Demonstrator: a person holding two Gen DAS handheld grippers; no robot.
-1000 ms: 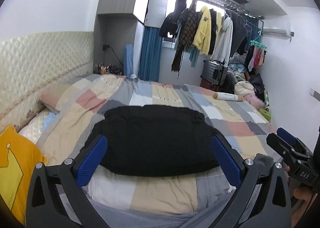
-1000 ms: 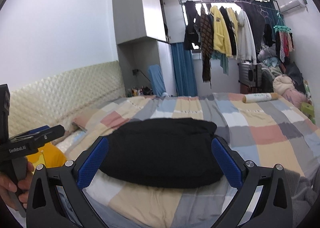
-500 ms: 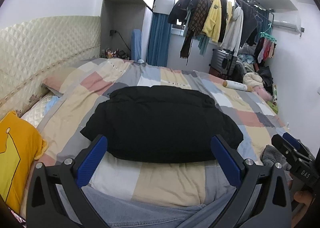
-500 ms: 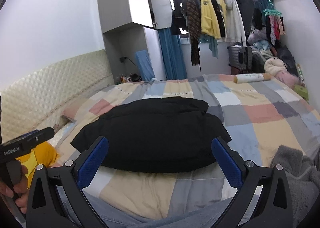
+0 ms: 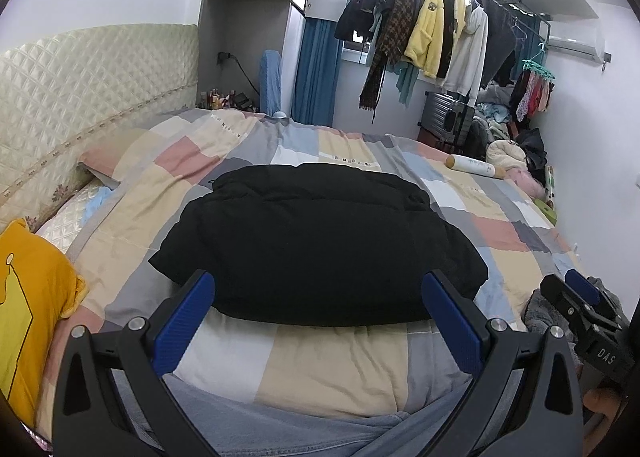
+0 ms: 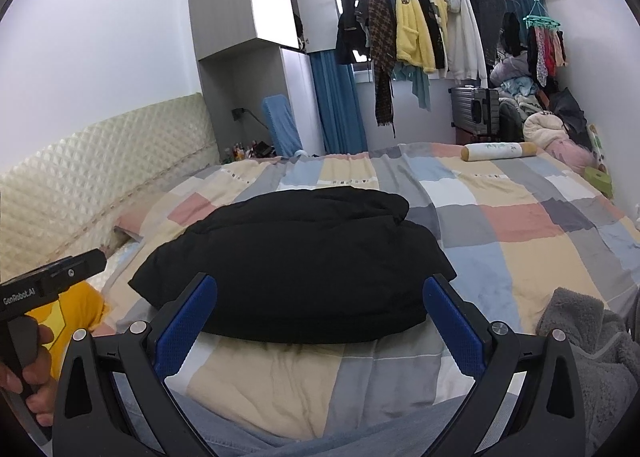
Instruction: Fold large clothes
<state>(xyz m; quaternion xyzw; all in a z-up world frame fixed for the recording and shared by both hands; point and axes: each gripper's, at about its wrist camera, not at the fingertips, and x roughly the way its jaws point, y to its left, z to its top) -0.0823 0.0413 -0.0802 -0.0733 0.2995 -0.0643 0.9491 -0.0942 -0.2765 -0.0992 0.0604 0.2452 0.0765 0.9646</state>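
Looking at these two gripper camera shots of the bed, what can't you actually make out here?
- Black padded garment: its near edge is behind the left hand-held gripper fingers; type and fold count unclear.
- Grey fleecy cloth: cut off by the right view's edge.
- Small items by the quilted headboard: too small to identify.
- Yellow cushion: cut off at the left view's edge.

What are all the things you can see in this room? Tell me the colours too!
Black coat: one, black, folded on the bed.
Quilt: one, patchwork of pink, beige, grey and blue, covering the bed.
Yellow cushion: one, yellow, bed's left edge.
Bolster: one, white, far side.
Grey blanket: one, grey, bed's right edge.
Hanging clothes: several, mixed colours, on the rail.
Suitcase: one, silver, below them.
Left tongs: blue pads, open.
Right tongs: blue pads, open.
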